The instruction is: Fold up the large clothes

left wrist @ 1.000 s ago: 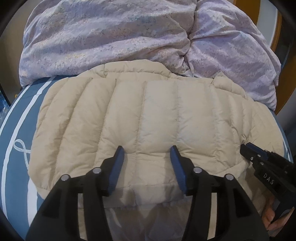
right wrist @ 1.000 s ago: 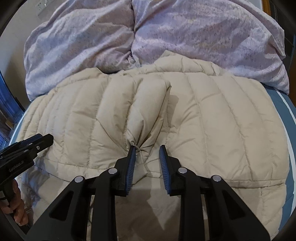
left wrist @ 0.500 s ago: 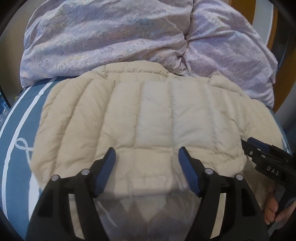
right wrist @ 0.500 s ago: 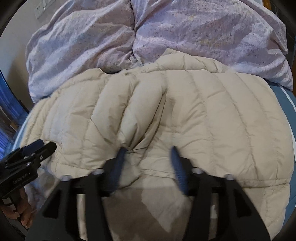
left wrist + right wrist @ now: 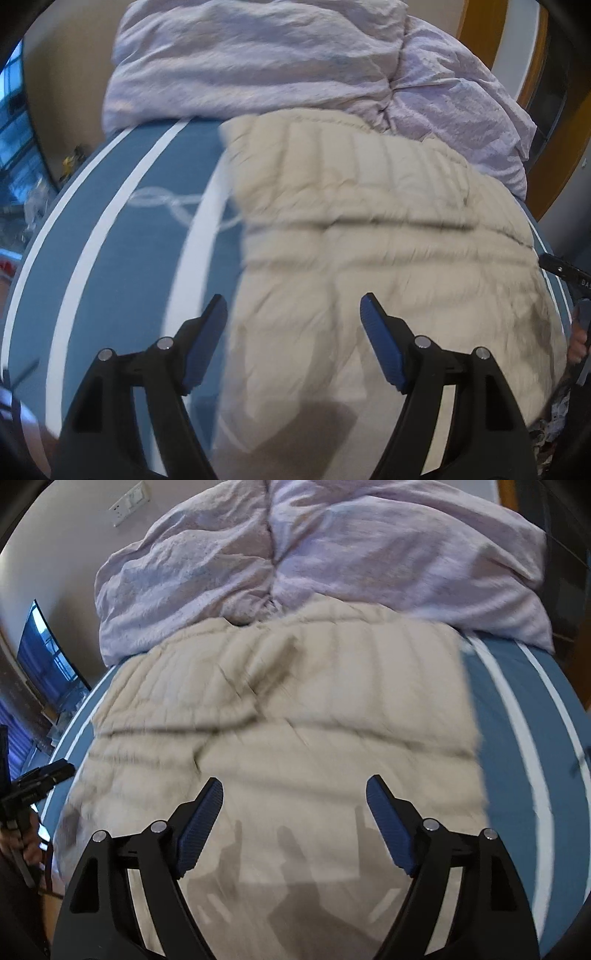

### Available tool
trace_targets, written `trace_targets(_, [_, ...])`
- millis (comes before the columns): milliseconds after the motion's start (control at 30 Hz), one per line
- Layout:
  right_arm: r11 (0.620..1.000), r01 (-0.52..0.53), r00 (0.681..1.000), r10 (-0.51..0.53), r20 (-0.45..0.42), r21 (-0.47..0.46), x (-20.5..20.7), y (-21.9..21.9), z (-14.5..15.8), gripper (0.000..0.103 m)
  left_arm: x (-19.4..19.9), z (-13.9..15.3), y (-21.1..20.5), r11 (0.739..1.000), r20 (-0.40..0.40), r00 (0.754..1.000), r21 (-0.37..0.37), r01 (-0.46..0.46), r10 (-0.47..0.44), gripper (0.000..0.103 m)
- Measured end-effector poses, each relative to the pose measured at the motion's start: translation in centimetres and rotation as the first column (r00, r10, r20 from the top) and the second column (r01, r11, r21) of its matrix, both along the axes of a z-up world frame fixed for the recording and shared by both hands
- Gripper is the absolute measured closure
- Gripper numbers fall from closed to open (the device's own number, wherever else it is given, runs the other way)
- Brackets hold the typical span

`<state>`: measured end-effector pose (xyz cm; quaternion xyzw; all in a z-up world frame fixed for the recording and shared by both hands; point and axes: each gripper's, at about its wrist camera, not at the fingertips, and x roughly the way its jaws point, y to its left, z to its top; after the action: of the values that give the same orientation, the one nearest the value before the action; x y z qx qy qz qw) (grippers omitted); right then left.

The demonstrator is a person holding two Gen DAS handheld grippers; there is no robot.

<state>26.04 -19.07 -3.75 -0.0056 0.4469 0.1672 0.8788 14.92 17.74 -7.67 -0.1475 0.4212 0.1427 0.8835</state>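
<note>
A beige quilted puffer jacket [image 5: 369,236] lies flat on the blue bed sheet [image 5: 122,229]; it also shows in the right wrist view [image 5: 295,716]. My left gripper [image 5: 293,310] is wide open and empty above the jacket's near left edge. My right gripper [image 5: 294,792] is wide open and empty above the jacket's near hem. The right gripper shows at the right edge of the left wrist view [image 5: 565,271]. The left gripper shows at the left edge of the right wrist view [image 5: 37,779]. Both views are blurred.
A crumpled lilac duvet [image 5: 280,62] is piled at the far end of the bed, touching the jacket's far edge; it also shows in the right wrist view [image 5: 314,550]. The blue sheet [image 5: 517,716] with white stripes lies bare either side of the jacket.
Both grippers have opened wide and pulled up and back from the jacket. The right gripper let go of the pinched fold. The left view has swung left, showing more sheet.
</note>
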Motion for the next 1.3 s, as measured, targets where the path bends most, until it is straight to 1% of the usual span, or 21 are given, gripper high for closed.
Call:
trace_targets(100, [0.999, 0.045, 0.998, -0.045, -0.043, 0.004, -1.8, -3.7, -0.2, 0.022, -2.9, -0.8, 0.8, 0.999, -0.015, 1.0, -0.05, -0.018, 0.018, 0.029])
trace_targets(167, [0.997, 0.075, 0.996, -0.074, -0.055, 0.007, -3.0, -5.7, -0.3, 0.021, -4.6, -1.5, 1.2, 0.996, -0.023, 0.999, -0.085, -0.029, 0.027, 0.029])
trace_targets(300, [0.991, 0.124, 0.988, -0.118, -0.101, 0.054, -5.9, -9.9, -1.0, 0.021, -7.3, -2.5, 1.2, 0.99, -0.018, 0.999, -0.141, -0.032, 0.03, 0.03])
trace_targets(467, [0.983, 0.172, 0.978, -0.163, -0.129, 0.058, -8.7, -13.0, -2.1, 0.022, -9.6, -3.3, 0.2, 0.986, -0.008, 1.0, -0.164, -0.007, 0.006, 0.035])
trace_targets(600, [0.976, 0.191, 0.975, -0.176, -0.138, 0.1, -10.4, -14.6, -2.8, 0.022, -10.8, -3.8, -0.4, 0.983, 0.002, 1.0, -0.181, 0.008, -0.008, 0.04])
trace_targets(633, [0.975, 0.195, 0.974, -0.18, -0.14, 0.109, -10.8, -14.9, -3.0, 0.022, -11.1, -3.8, -0.6, 0.985, 0.007, 1.0, -0.173, 0.011, -0.01, 0.04])
trace_targets(733, [0.971, 0.202, 0.973, -0.183, -0.142, 0.129, -11.6, -15.3, -3.4, 0.023, -11.8, -3.8, -1.1, 0.984, 0.018, 1.0, -0.18, 0.019, -0.016, 0.04])
trace_targets(833, [0.965, 0.189, 0.975, -0.164, -0.148, 0.18, -12.3, -15.4, -3.8, 0.027, -12.2, -3.9, -1.6, 0.983, 0.026, 0.999, -0.179, 0.026, -0.022, 0.041])
trace_targets(900, [0.963, 0.182, 0.977, -0.156, -0.142, 0.199, -12.7, -15.4, -4.0, 0.028, -12.4, -3.9, -1.9, 0.983, 0.031, 0.999, -0.181, 0.031, -0.026, 0.041])
trace_targets(1000, [0.954, 0.152, 0.981, -0.115, -0.153, 0.257, -13.1, -15.1, -4.4, 0.039, -12.6, -3.9, -2.3, 0.982, 0.036, 0.999, -0.185, 0.038, -0.031, 0.042])
trace_targets(1033, [0.952, 0.146, 0.982, -0.106, -0.158, 0.269, -13.1, -15.0, -4.5, 0.044, -12.7, -3.9, -2.5, 0.982, 0.038, 0.999, -0.187, 0.039, -0.033, 0.043])
trace_targets(1100, [0.951, 0.13, 0.984, -0.089, -0.154, 0.28, -13.3, -14.6, -4.6, 0.045, -12.9, -3.9, -2.7, 0.981, 0.04, 0.999, -0.19, 0.041, -0.034, 0.046])
trace_targets(1167, [0.949, 0.119, 0.984, -0.074, -0.16, 0.291, -13.4, -14.3, -4.8, 0.051, -13.1, -3.9, -2.9, 0.981, 0.044, 0.998, -0.192, 0.043, -0.035, 0.049])
trace_targets(1200, [0.949, 0.116, 0.984, -0.07, -0.161, 0.294, -13.5, -14.2, -4.8, 0.052, -13.1, -4.0, -3.0, 0.98, 0.045, 0.998, -0.193, 0.043, -0.035, 0.051])
trace_targets(1300, [0.949, 0.112, 0.984, -0.064, -0.168, 0.296, -13.5, -13.9, -5.0, 0.063, -13.4, -4.0, -3.1, 0.979, 0.048, 0.998, -0.197, 0.043, -0.035, 0.057])
